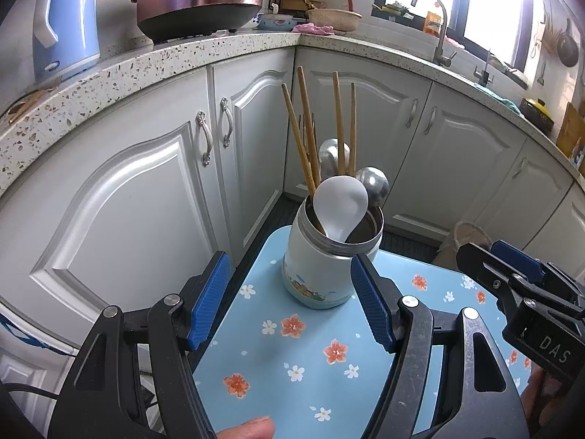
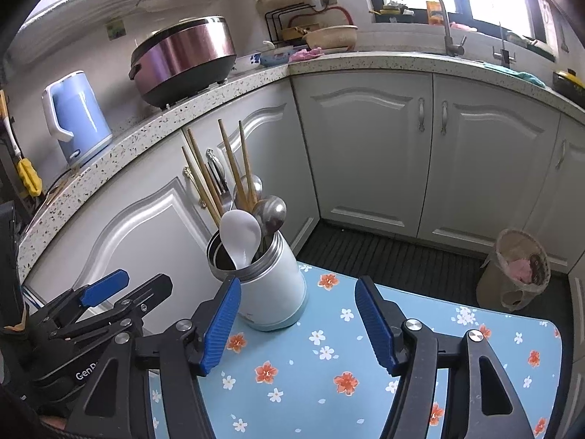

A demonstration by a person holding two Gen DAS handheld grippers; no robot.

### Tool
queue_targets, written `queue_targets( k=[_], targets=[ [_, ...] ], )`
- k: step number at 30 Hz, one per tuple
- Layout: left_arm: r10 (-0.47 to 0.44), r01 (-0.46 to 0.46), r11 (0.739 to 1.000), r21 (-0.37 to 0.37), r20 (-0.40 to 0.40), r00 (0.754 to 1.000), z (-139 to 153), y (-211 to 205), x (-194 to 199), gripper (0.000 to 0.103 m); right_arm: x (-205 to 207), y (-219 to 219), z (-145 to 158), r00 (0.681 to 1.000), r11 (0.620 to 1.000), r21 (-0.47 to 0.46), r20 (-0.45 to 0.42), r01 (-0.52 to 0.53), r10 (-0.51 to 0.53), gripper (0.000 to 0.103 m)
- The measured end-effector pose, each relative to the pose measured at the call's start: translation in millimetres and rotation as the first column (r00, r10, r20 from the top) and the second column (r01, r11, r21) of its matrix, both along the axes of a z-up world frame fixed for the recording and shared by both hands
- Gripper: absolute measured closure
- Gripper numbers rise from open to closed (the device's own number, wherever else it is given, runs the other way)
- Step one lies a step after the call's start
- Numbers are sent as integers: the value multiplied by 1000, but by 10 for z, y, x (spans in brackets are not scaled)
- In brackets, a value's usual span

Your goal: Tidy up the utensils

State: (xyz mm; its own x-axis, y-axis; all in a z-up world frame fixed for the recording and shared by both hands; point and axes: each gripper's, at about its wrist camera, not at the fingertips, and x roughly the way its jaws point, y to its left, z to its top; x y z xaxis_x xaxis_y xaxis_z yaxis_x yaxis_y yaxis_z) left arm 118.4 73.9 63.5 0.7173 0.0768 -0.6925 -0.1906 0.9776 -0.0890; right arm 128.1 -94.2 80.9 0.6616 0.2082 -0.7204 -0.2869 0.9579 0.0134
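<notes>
A white utensil jar point(image 1: 321, 267) with a metal rim stands at the far end of a small blue floral table point(image 1: 314, 358). It holds several wooden chopsticks point(image 1: 305, 135), a white plastic spoon point(image 1: 340, 205) and metal spoons point(image 1: 373, 184). My left gripper point(image 1: 292, 300) is open and empty, just in front of the jar. My right gripper point(image 2: 298, 323) is open and empty, with the jar point(image 2: 272, 292) just beyond its left finger. Each gripper shows in the other's view: the right one point(image 1: 512, 274) at the right edge, the left one point(image 2: 109, 292) at the lower left.
White kitchen cabinets point(image 2: 369, 153) wrap around the corner behind the table. On the speckled counter point(image 1: 120, 73) stand a blue kettle point(image 2: 75, 117) and a pink-brown cooker point(image 2: 182, 58). A bin point(image 2: 519, 270) with a bag stands on the dark floor at right.
</notes>
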Motion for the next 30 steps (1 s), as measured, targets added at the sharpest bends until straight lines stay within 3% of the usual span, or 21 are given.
queue_targets(
  k=[30],
  targets=[
    [-10,10,1000,18,-10,1000,-65,-107,-10,34,-134,-292,-112,999,1000,0,-46,18,-18,39]
  ],
)
